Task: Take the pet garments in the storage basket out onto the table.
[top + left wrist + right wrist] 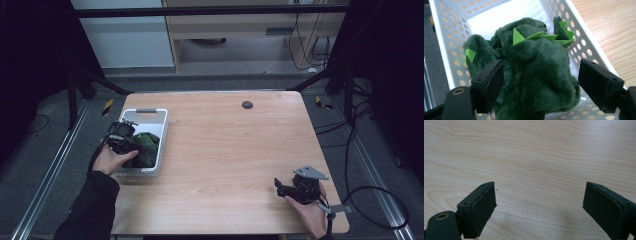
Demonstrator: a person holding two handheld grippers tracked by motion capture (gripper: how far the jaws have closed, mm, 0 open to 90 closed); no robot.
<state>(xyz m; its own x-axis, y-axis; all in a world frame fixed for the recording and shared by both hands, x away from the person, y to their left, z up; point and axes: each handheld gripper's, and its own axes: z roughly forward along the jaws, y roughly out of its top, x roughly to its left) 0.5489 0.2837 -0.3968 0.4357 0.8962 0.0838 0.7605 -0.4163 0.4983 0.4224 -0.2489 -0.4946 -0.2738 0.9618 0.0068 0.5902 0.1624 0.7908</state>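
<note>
In the high view, your left gripper [121, 136] sits at the left of the frame, over the white perforated basket [161, 134] near the table's left edge, with the dark green plush toy [147, 145] bunched inside it. Your right gripper [295, 189] rests low at the lower right, well apart from the basket, above bare wooden table [235, 150].

In the left gripper view, the plush toy [534, 72] crowds the centre of the frame, its lime felt spikes [517, 37] pointing up. The jaws stand wide. The one at lower left presses against the fur; the one at lower right stands just clear of it, so nothing is clamped yet. The risk from here, as I judge it, is a shallow bite: soft pile compresses and slides, so if you close on a loose fold alone, the toy may slip out or hang lopsided as it lifts. The fabric could also drag against the basket wall [584, 42] and tug the light basket along.

In the right gripper view, your right gripper [539, 202] is spread wide over wood grain, holding and touching nothing.
</note>
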